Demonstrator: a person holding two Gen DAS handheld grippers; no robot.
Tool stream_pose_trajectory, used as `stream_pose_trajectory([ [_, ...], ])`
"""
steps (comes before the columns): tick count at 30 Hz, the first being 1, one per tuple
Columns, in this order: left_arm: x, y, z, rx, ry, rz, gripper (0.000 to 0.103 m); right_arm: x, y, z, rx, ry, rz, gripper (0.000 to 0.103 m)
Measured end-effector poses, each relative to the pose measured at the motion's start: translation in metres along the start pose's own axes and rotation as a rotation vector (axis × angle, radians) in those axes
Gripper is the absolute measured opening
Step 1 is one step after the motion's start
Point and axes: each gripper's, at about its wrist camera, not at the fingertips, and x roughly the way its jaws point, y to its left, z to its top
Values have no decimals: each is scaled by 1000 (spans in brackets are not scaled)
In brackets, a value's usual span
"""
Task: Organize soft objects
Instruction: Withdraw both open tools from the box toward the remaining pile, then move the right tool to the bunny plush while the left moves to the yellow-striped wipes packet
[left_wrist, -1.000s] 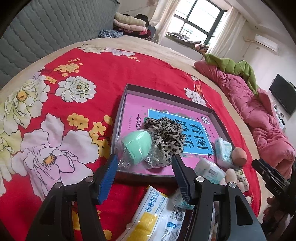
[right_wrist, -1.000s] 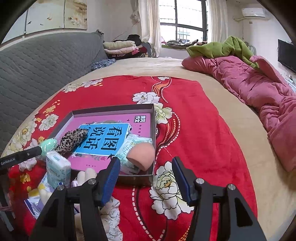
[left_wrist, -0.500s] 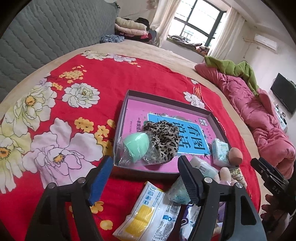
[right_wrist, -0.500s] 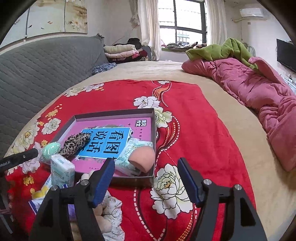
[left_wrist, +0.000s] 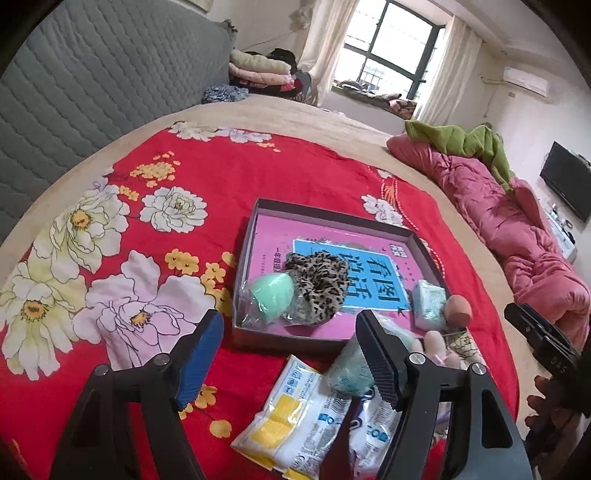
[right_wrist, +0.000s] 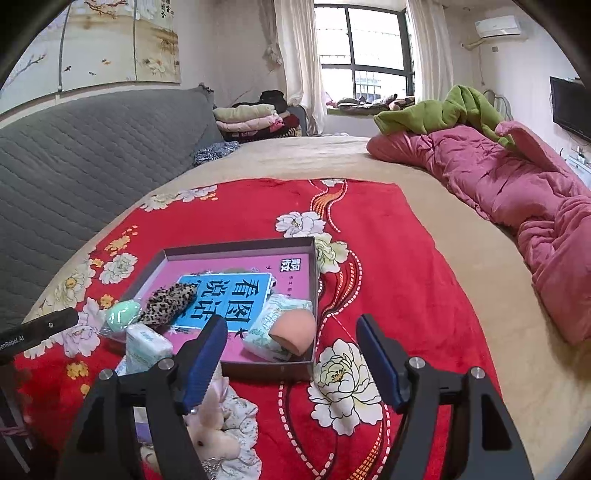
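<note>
A shallow grey box (left_wrist: 332, 218) lies on the red flowered blanket with a pink and blue book in it. Inside it are a mint green sponge (left_wrist: 271, 293) in clear wrap, a leopard scrunchie (left_wrist: 319, 286), a tissue pack (left_wrist: 428, 304) and a peach sponge (left_wrist: 458, 309). My left gripper (left_wrist: 288, 332) hovers open just short of the box's near wall and holds nothing. My right gripper (right_wrist: 291, 332) hangs over the box's near right corner (right_wrist: 312, 363). Its jaws are opening and nothing is between them.
In front of the box lie a white and yellow packet (left_wrist: 295, 417), a teal soft item (left_wrist: 351, 369), another tissue pack (right_wrist: 147, 347) and a plush rabbit (right_wrist: 210, 435). A pink quilt (right_wrist: 517, 192) lines the bed's right side. A grey quilted headboard (right_wrist: 92, 147) stands on the left.
Both grippers have risen and drawn back from the box, and their jaws have spread wider. The things in the box have not moved.
</note>
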Motion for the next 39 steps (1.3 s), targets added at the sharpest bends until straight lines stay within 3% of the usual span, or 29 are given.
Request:
stream_pose_trajectory([
  [16,-45,-6,-3,2,-43,-19,76,-38,8,2,-21,-45,34,72],
  [39,-65,-18,-34,50,26,-49,76,-59,22,-22,-59,16,94,73],
])
